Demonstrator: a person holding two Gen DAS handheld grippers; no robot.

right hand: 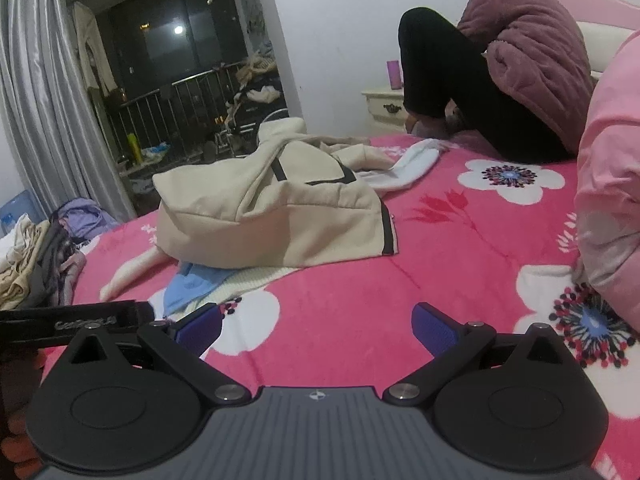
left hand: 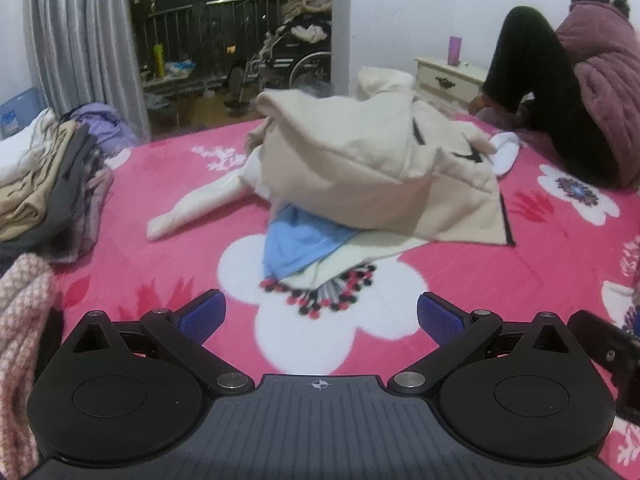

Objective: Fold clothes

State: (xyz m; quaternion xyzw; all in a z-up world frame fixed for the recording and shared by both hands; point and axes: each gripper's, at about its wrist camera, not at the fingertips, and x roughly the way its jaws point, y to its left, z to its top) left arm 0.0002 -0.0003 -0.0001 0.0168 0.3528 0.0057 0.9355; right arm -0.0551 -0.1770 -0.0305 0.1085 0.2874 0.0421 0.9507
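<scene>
A cream hooded jacket with black trim [left hand: 360,168] [right hand: 276,208] lies bunched in the middle of the pink flowered bedspread [left hand: 460,280] [right hand: 400,272]. Under it lie a light blue garment [left hand: 300,248] [right hand: 192,286] and a pale knit piece [left hand: 352,260]. A white garment [left hand: 192,208] stretches out to its left. My left gripper [left hand: 320,316] hovers open in front of the heap, nothing between its blue pads. My right gripper [right hand: 316,326] is open too, to the right of the heap and apart from it. The left gripper's black body [right hand: 68,324] shows at the right wrist view's left edge.
A stack of folded clothes [left hand: 44,192] [right hand: 32,268] sits at the bed's left edge. A person in a maroon quilted coat [left hand: 592,80] [right hand: 520,52] sits on the far right of the bed. A pink quilt [right hand: 608,200] bulks at the right. A nightstand [left hand: 448,76] stands behind.
</scene>
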